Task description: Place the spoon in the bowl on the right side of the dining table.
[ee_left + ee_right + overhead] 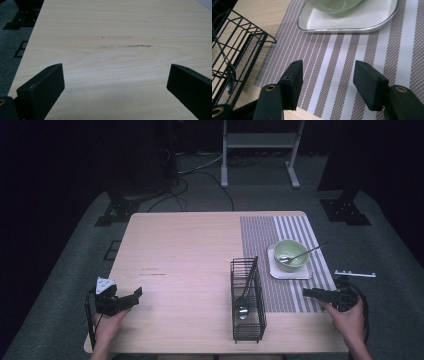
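The green bowl (290, 254) is seen on a white square plate (303, 273), with a spoon (301, 255) resting in it, its handle sticking out over the rim away from the basket. The plate lies on a striped placemat (260, 240). Just beside the mat, on the bare wooden worktop (180, 250), a black wire basket (247, 300) stands with a ladle (243, 306) inside. The right hand-held gripper (306, 292) is held low over the mat's near edge, between basket and plate, its jaws parted moderately with nothing between them. Well apart from the basket, on its far side from the bowl, the left hand-held gripper (136, 294) is held over bare wood, jaws wide and empty.
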Demonstrator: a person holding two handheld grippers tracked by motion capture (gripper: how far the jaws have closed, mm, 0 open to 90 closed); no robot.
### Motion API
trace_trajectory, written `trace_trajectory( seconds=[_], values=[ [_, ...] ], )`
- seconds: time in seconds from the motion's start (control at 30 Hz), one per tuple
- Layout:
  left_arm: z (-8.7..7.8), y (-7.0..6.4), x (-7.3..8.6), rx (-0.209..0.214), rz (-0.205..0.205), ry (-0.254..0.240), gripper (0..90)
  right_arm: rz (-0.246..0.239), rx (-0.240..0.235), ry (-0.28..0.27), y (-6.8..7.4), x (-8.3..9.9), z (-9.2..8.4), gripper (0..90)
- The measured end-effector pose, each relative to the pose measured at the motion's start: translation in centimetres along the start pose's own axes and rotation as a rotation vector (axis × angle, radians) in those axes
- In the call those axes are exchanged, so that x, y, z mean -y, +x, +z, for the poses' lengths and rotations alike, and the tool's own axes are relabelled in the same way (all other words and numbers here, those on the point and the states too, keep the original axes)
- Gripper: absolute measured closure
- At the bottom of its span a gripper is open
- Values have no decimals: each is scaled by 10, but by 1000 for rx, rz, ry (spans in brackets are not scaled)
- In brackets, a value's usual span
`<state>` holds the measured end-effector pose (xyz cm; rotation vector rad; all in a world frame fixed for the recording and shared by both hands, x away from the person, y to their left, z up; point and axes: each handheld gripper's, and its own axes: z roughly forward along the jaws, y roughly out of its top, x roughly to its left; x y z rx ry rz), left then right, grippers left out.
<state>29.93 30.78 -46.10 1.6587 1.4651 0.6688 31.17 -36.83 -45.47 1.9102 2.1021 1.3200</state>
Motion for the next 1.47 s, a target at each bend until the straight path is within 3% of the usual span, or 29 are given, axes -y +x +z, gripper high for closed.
trace_trajectory(
  seconds=[0.33,0.57,1.1,1.47],
  values=[
    [1,-1,0,0,-4,0,4,5,-26,13,5,12,-2,394],
    [1,-1,0,1,-4,-1,4,-21,-9,19,11,19,-2,382],
    [1,-1,0,3,-1,0,4,-66,-33,27,30,31,-3,370],
    [3,-2,-2,8,8,0,4,-99,-37,37,36,40,6,360]
  ],
)
